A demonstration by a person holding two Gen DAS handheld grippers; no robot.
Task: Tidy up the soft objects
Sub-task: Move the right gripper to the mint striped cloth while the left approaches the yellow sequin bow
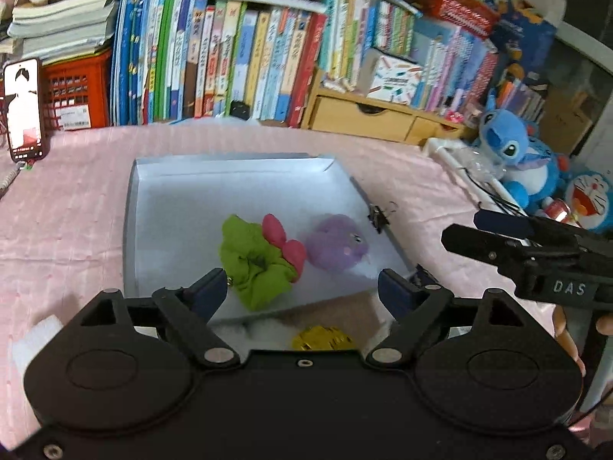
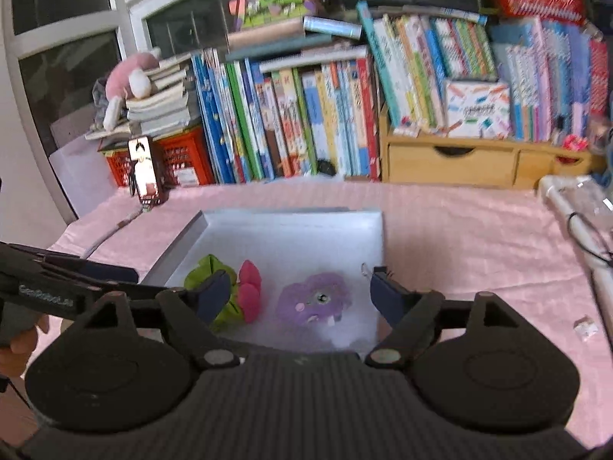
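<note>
Both grippers, left (image 1: 302,287) and right (image 2: 299,295), hold their jaws wide apart and empty. Just ahead in the white tray (image 1: 237,176) lie a green scrunchie (image 1: 254,264), pink bow (image 1: 285,241) and purple plush (image 1: 337,243): probably light, squashy; pinch each mid-body.

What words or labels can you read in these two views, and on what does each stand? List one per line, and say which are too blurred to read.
"DAS": white letters on the right gripper, seen from the left wrist.
"GeoRobot..." (ending unclear): pale letters on the left gripper, seen from the right wrist.
Book spines: print too blurred to read.
Crate label: too small to read.
Phone screen: no readable text.
</note>
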